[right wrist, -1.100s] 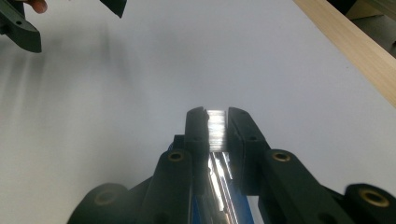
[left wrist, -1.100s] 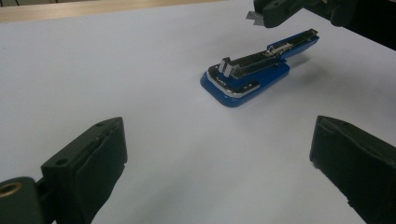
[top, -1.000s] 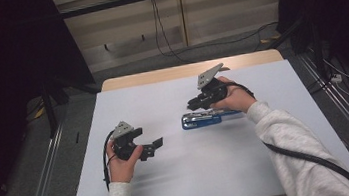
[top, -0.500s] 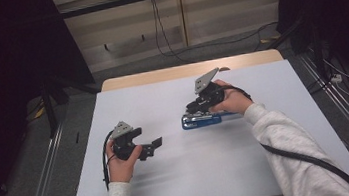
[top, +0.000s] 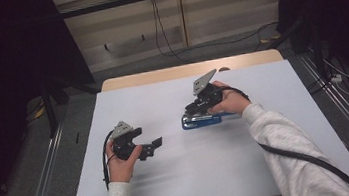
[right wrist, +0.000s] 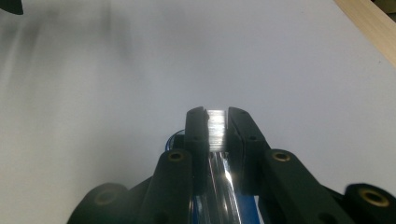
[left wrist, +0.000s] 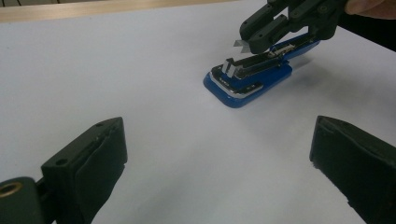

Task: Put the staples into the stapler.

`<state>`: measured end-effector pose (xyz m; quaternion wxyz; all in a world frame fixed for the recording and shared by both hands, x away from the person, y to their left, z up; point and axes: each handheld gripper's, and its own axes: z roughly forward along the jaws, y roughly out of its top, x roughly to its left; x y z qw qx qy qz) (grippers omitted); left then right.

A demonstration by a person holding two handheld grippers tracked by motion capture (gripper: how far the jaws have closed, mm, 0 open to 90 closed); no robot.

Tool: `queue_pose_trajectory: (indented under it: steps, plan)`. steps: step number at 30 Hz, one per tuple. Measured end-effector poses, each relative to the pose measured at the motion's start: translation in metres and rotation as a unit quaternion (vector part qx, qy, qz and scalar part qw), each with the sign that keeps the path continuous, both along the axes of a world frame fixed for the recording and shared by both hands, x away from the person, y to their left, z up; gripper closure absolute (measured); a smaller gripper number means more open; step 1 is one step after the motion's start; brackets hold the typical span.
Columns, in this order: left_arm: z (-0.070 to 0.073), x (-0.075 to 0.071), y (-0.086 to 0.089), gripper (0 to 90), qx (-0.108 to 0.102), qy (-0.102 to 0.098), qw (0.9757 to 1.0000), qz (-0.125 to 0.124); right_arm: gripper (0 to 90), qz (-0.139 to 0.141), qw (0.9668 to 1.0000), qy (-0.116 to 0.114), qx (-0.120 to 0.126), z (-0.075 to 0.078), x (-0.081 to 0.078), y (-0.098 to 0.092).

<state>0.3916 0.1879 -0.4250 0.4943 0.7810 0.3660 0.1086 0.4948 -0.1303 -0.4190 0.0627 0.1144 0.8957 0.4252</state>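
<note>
White sheeting covers the table (top: pixel 281 165), and a blue stapler (top: pixel 205 120) is seen lying open right of centre. A strip of staples (right wrist: pixel 215 128) is clamped between the right gripper (top: pixel 198 107) jaws above its tray. The strip could be snapped or dropped if tilted. The left gripper (top: pixel 155 144) is held apart, idle, well clear; nothing blocks the way.

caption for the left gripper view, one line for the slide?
Left gripper's open jaws frame a blue stapler on the white table while the right gripper pinches a strip of staples over its open magazine.
</note>
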Motion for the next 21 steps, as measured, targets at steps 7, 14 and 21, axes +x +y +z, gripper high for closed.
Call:
queue_pose_trajectory:
  steps: [7, 14, 21]
  plan:
    - [-0.0004, 0.0004, 0.0009, 4.1, 0.001, 0.001, 1.0000, 0.001, 79.4, 0.001, 1.0000, 0.004, -0.004, -0.0059, 0.0012, 0.0016]
    - [-0.0005, 0.0005, 0.0011, 4.2, 0.000, 0.001, 1.0000, 0.001, 79.3, 0.002, 0.9999, 0.008, -0.006, -0.0089, 0.0028, 0.0018]
    - [-0.0010, 0.0008, 0.0015, 4.2, -0.001, 0.002, 1.0000, 0.001, 79.3, 0.005, 0.9999, 0.010, -0.007, -0.0104, 0.0030, 0.0016]
